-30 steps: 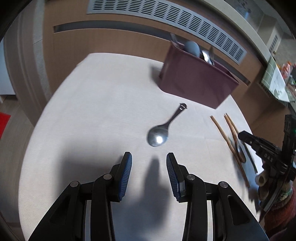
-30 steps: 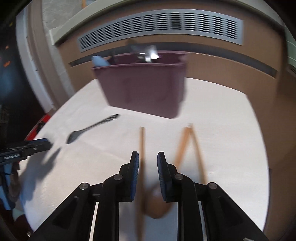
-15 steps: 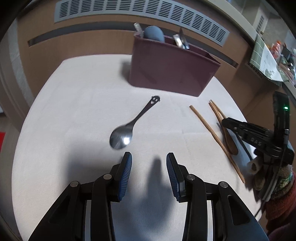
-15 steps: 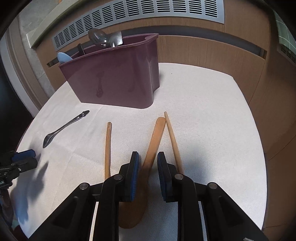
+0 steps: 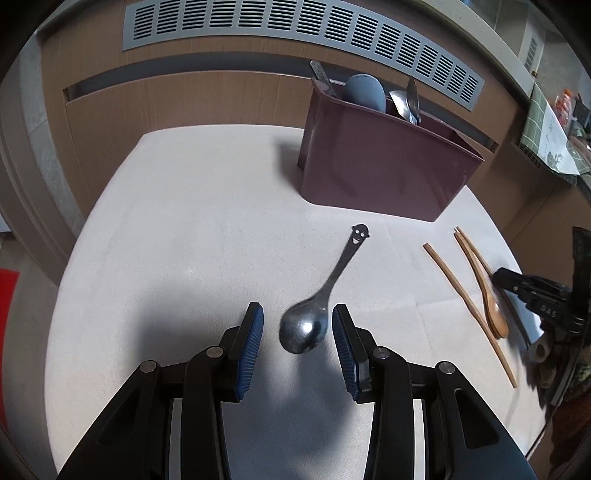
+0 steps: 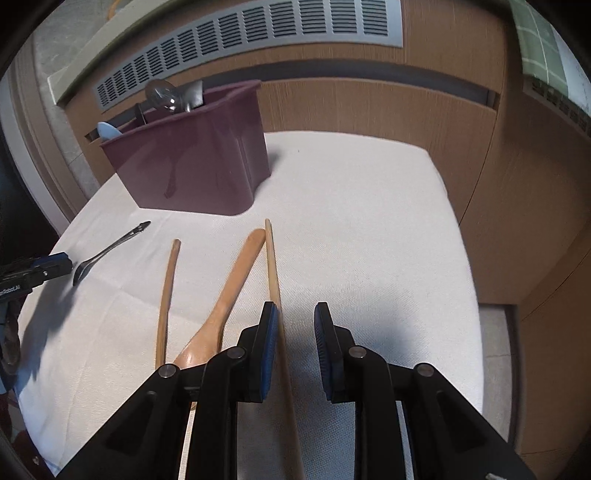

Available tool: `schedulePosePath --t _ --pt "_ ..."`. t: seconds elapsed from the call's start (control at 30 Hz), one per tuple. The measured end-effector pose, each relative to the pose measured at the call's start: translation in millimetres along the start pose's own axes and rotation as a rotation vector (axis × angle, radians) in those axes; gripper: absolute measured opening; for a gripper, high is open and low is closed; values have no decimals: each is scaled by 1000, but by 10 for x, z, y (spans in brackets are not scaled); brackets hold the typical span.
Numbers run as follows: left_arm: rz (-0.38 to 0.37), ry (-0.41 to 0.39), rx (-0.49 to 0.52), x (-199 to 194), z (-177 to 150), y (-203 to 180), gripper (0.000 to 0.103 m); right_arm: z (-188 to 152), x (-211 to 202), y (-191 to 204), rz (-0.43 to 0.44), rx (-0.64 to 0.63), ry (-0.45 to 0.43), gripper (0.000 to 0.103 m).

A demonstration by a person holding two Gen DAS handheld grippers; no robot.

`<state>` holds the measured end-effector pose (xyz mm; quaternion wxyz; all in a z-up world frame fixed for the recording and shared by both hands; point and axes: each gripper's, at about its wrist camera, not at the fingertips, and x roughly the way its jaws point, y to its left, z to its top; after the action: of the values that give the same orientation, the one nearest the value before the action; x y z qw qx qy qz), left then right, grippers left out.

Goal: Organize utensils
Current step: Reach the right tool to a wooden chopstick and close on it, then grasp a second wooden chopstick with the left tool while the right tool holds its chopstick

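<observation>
A metal spoon (image 5: 334,277) with a smiley-face handle lies on the white tablecloth. Its bowl sits between the blue pads of my left gripper (image 5: 297,332), which is open and does not touch it. To the right lie two wooden chopsticks and a wooden spoon (image 6: 236,280). My right gripper (image 6: 295,339) hangs open over the right chopstick (image 6: 272,258), which runs along the inside of its left finger (image 6: 269,332). The other chopstick (image 6: 168,288) lies left of the wooden spoon. A maroon utensil caddy (image 5: 384,173) stands at the back, holding several utensils.
The cloth-covered table (image 5: 177,229) ends at a wooden panelled wall with a grey vent grille (image 5: 295,33). Its right edge (image 6: 463,258) drops beside a wooden cabinet. Each gripper shows in the other's view: the right gripper (image 5: 535,295) and the left gripper (image 6: 33,271).
My left gripper has moved forward to the metal spoon, whose bowl now lies between its pads. My right gripper has shifted right, from over the wooden spoon to over the right chopstick.
</observation>
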<state>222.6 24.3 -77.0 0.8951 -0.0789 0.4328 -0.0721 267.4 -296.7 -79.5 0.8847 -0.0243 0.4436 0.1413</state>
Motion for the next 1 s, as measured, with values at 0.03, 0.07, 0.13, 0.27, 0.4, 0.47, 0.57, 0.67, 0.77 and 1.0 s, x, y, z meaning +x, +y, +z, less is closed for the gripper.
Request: schedulePosePath --t 0.03,0.07,0.13,0.27,0.4,0.47,0.57,0.67,0.77,1.0 --pt "-7 2 2 2 -5 -19 40 1 23 9 11 4 8 20" --pt "-12 3 3 4 -8 -35 40 2 42 29 20 5 13 20" --pt "-25 7 5 2 -13 -85 40 14 69 100 18 -10 15 20" --pt "-28 9 11 3 -25 -153 40 76 141 221 -10 -38 22 20" --pt "-9 1 18 7 -13 -103 40 144 198 266 -46 -52 19 6" --pt "-4 -6 25 6 -12 -63 40 157 180 277 -35 -56 22 6" --pt "-12 2 22 30 -17 4 40 122 59 235 46 -3 4 6" --pt "-18 11 22 67 -33 6 40 52 -67 186 68 33 -14 6" --pt "-40 26 37 106 -54 -95 40 -27 -142 141 71 51 -14 6" --pt "-116 57 136 118 -137 -492 40 -169 -178 136 71 63 -11 6"
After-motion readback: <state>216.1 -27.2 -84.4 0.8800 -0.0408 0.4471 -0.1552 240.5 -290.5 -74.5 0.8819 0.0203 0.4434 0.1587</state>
